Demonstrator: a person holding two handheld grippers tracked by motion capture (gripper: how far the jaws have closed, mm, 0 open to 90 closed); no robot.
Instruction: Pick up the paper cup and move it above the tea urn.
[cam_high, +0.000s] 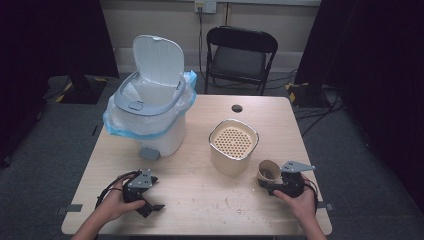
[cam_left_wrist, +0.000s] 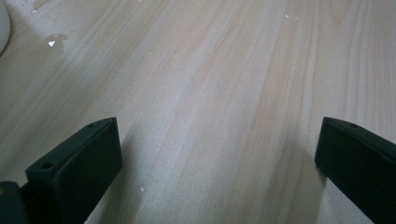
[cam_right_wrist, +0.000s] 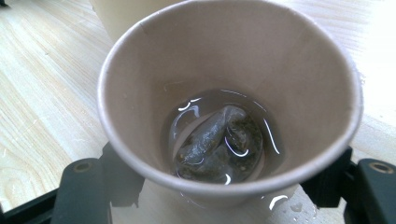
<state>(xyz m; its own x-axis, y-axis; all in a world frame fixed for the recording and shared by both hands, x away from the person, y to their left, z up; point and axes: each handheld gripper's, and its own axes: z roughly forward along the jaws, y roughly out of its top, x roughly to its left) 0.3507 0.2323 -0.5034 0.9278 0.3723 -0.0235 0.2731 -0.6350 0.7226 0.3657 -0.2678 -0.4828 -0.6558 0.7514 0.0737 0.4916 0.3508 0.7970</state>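
Observation:
A brown paper cup (cam_high: 268, 171) stands on the wooden table (cam_high: 200, 165) at the front right. In the right gripper view the cup (cam_right_wrist: 224, 70) holds a little liquid and a wet tea bag (cam_right_wrist: 215, 140). My right gripper (cam_high: 270, 184) is shut on the cup low down, with one black jaw on each side of its base (cam_right_wrist: 224, 186). My left gripper (cam_high: 155, 194) rests at the front left of the table, open. Its jaws stand wide apart over bare wood (cam_left_wrist: 217, 154), with nothing between them.
A beige container with a perforated strainer top (cam_high: 233, 145) stands just behind the cup. A white pedal bin (cam_high: 150, 115) with its lid up and a blue liner sits at the back left. A black chair (cam_high: 240, 55) stands beyond the table. Water drops (cam_left_wrist: 53, 42) lie on the wood.

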